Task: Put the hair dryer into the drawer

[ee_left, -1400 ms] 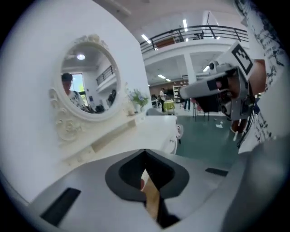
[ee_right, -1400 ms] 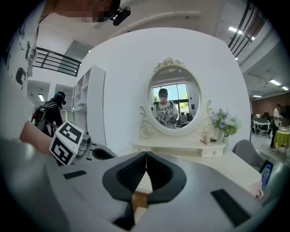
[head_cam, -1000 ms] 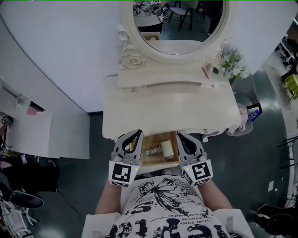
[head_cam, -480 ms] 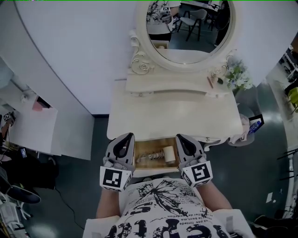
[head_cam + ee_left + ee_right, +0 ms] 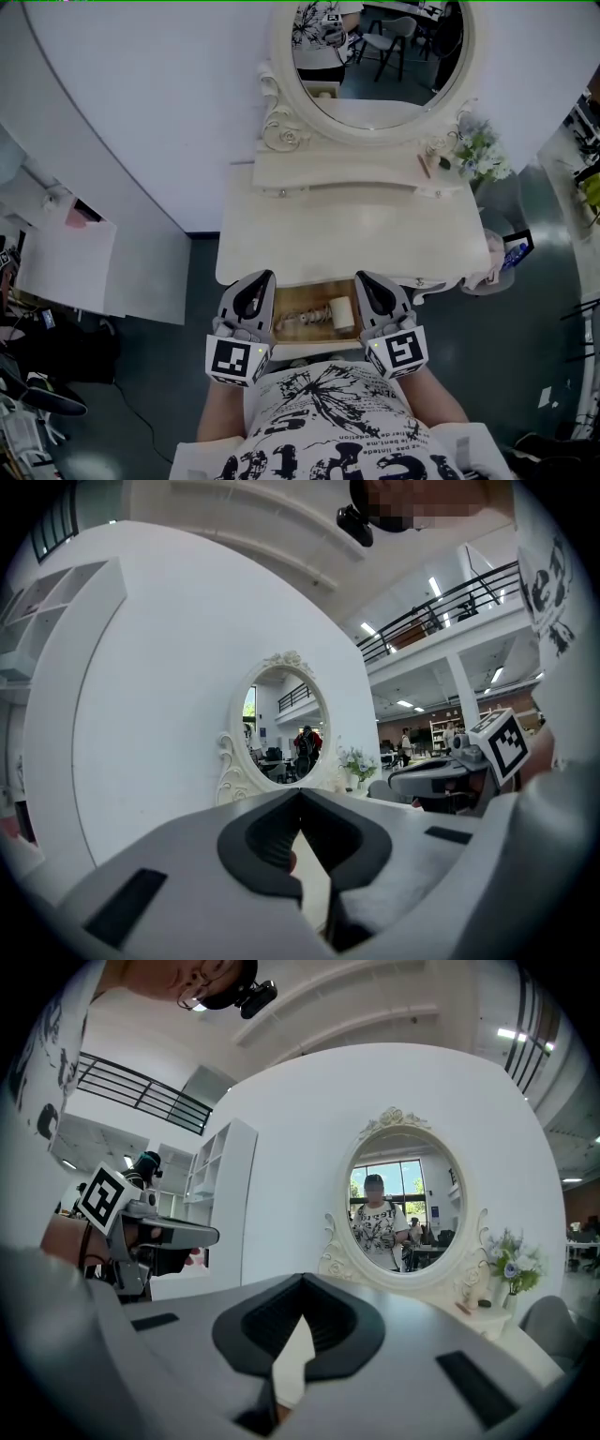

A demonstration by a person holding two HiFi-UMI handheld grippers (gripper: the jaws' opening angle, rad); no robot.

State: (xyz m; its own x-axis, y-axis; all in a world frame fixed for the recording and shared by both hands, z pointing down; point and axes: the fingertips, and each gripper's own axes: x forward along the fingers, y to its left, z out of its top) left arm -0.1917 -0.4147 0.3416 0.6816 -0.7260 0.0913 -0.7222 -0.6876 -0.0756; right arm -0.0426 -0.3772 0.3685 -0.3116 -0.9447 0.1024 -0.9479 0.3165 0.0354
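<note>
In the head view the wooden drawer (image 5: 289, 298) of the cream dressing table (image 5: 352, 234) stands part way out. A pale hair dryer (image 5: 325, 313) lies inside it. My left gripper (image 5: 258, 277) sits at the drawer's left side and my right gripper (image 5: 364, 278) at its right side, both pointing toward the table. Both are shut with nothing between the jaws. In the left gripper view the left gripper (image 5: 300, 794) has its tips meeting. The right gripper (image 5: 302, 1281) looks the same in its own view. Neither touches the hair dryer.
An oval mirror (image 5: 375, 56) stands on a raised shelf (image 5: 356, 173) at the table's back, with white flowers (image 5: 478, 150) at the right. A curved white wall runs behind. A white cabinet (image 5: 66, 267) stands at the left. The person's printed shirt (image 5: 328, 422) fills the bottom.
The head view has shifted a little. My left gripper has drifted slightly left and back from the drawer. The right gripper has hardly moved. Both stay shut, and the hair dryer has not moved.
</note>
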